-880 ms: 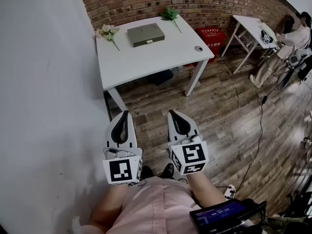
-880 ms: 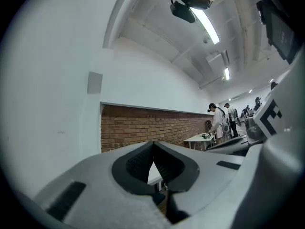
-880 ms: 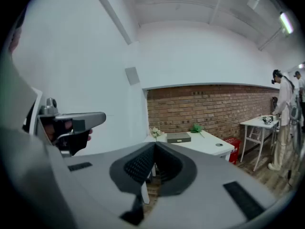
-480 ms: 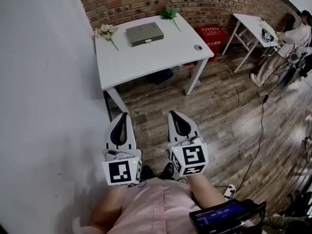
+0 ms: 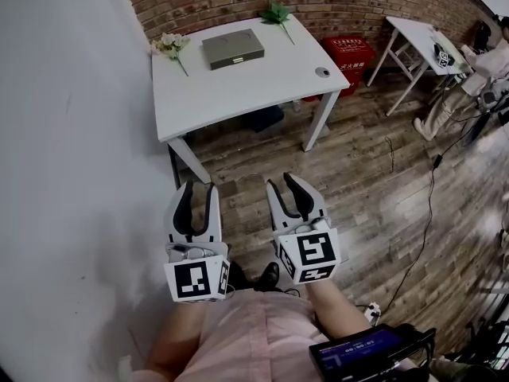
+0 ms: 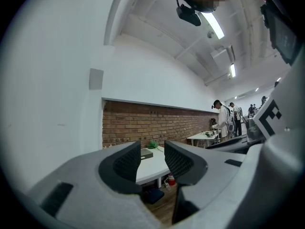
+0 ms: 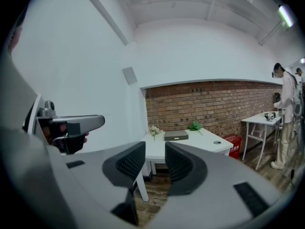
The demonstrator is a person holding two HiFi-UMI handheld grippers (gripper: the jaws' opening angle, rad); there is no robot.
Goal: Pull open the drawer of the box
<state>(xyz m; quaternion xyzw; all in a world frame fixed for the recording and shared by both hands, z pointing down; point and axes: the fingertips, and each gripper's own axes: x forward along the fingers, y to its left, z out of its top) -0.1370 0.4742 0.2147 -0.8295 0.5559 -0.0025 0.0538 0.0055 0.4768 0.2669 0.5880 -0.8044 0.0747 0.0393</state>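
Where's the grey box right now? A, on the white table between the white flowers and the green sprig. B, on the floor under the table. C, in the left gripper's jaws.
A: the grey box lies on the white table, white flowers at its left, green sprig at its right in the head view.
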